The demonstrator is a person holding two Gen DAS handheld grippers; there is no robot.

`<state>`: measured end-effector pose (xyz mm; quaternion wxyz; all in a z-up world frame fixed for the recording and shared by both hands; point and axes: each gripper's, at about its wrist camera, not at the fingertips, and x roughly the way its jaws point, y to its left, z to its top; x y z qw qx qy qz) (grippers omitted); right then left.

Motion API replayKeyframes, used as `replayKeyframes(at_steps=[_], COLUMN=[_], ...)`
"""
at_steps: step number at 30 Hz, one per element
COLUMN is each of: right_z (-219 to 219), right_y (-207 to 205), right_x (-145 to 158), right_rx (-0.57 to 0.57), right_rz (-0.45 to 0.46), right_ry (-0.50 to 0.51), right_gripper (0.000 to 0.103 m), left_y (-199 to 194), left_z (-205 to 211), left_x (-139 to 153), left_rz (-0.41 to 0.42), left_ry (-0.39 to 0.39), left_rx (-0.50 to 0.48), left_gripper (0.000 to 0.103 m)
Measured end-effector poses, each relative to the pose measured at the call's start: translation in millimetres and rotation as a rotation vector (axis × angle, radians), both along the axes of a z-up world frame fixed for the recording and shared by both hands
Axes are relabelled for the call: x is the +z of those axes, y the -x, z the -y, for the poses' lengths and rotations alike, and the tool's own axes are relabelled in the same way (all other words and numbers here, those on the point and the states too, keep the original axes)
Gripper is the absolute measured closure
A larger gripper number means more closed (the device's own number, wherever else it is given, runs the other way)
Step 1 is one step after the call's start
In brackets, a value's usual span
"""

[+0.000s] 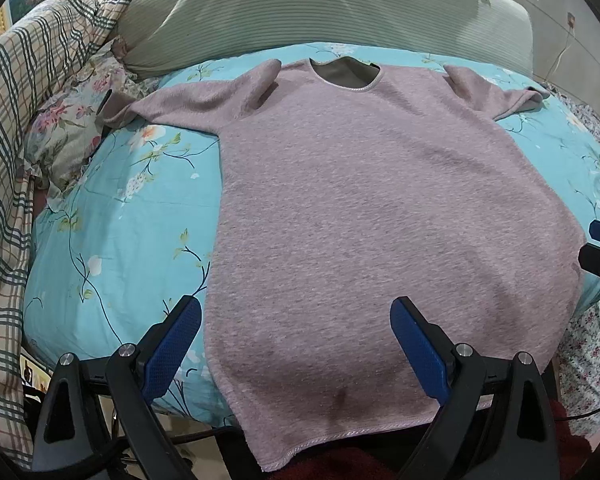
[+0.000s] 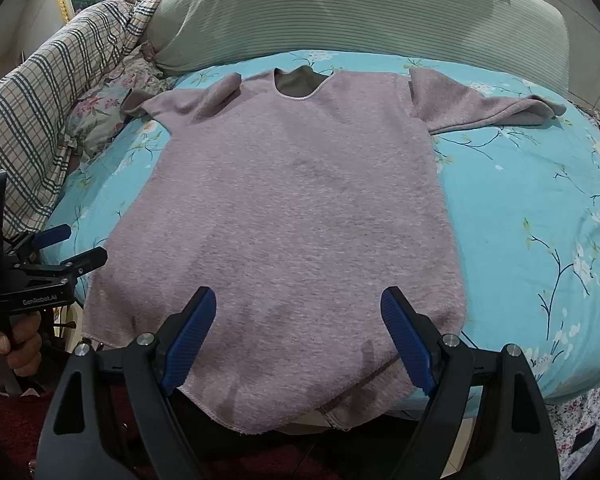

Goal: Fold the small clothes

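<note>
left gripper (image 1: pixel 296 332) and right gripper (image 2: pixel 296 322) both wide, empty, near hem; pink top (image 1: pixel 380 208) flat on bed (image 1: pixel 112 240), no fold made yet.

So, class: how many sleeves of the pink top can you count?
2. The left sleeve reaches toward the plaid quilt; the right sleeve lies on the blue floral sheet.

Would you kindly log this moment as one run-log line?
stage: pre-fold | pink sweater: flat, unfolded on floral bedsheet | left gripper: open at hem | right gripper: open at hem
</note>
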<state>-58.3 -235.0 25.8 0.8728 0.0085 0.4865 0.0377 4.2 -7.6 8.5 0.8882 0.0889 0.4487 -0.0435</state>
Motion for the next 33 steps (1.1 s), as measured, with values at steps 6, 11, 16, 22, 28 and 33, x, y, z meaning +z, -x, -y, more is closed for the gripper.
replayKeyframes(at_steps=[6, 11, 16, 22, 28, 33], right_z=[0, 1, 2, -1, 2, 8], right_y=[0, -2, -3, 1, -3, -9], right_x=[1, 1, 0, 0, -2, -5], right_rx=[-0.001, -0.006, -0.008, -0.01, -0.022, -0.039], right_rz=[-0.003, -0.002, -0.005, -0.006, -0.007, -0.013], right_ry=[-0.005, -0.016, -0.021, -0.021, -0.034, -0.049], right_gripper=[0.018, 0.018, 0.018, 0.018, 0.018, 0.018], left_y=[1, 1, 2, -1, -5, -12], left_z=[0, -1, 0, 1, 4, 5], left_x=[-5, -5, -6, -7, -9, -15], left_rz=[0.007, 0.022, 0.065, 0.062, 0.049, 0.04], left_ry=[-0.003, -0.019, -0.044, -0.054, -0.069, -0.04], left_rx=[-0.007, -0.012, -0.013, -0.008, -0.014, -0.019], left_gripper=[0.007, 0.007, 0.007, 0.007, 0.007, 0.006])
